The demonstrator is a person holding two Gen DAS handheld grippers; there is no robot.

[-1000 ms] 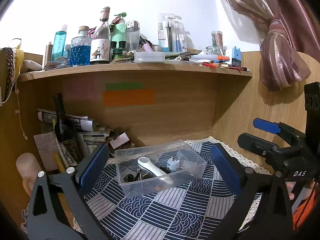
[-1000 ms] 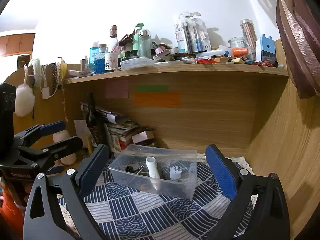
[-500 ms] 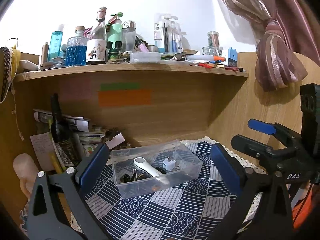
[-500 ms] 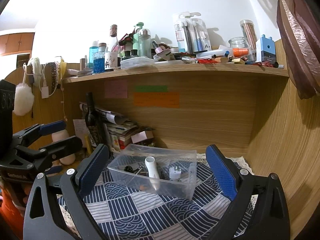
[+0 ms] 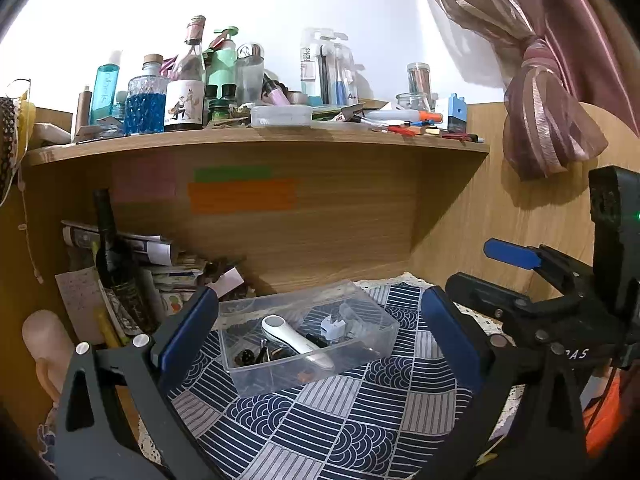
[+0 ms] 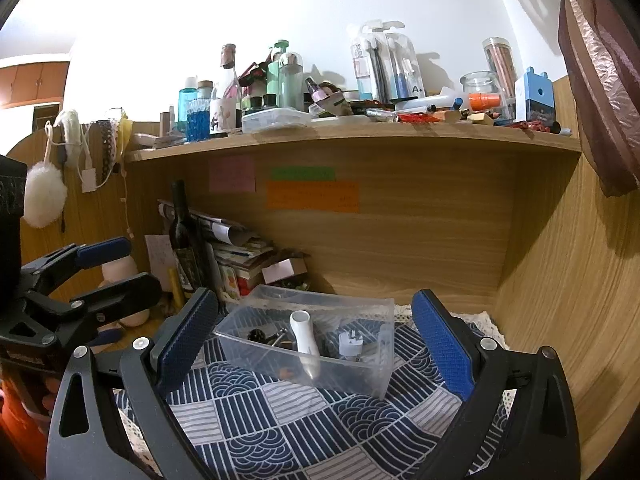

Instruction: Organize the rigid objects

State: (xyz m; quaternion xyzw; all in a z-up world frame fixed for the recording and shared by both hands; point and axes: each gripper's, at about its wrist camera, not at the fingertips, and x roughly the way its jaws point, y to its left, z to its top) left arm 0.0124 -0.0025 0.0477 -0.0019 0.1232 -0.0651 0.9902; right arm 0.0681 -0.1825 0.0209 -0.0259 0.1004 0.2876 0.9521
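Sitting on a blue patterned cloth (image 5: 340, 432), a clear plastic bin (image 5: 308, 340) holds a white handheld device (image 5: 296, 338), a small white plug adapter (image 5: 333, 327) and dark small items. The left gripper (image 5: 316, 332) and right gripper (image 6: 316, 338) each hang with jaws wide apart, empty, framing the bin at 12 o'clock. A dark wine bottle (image 6: 185, 240) stands at 10 o'clock beneath the cluttered wooden shelf (image 6: 360, 138).
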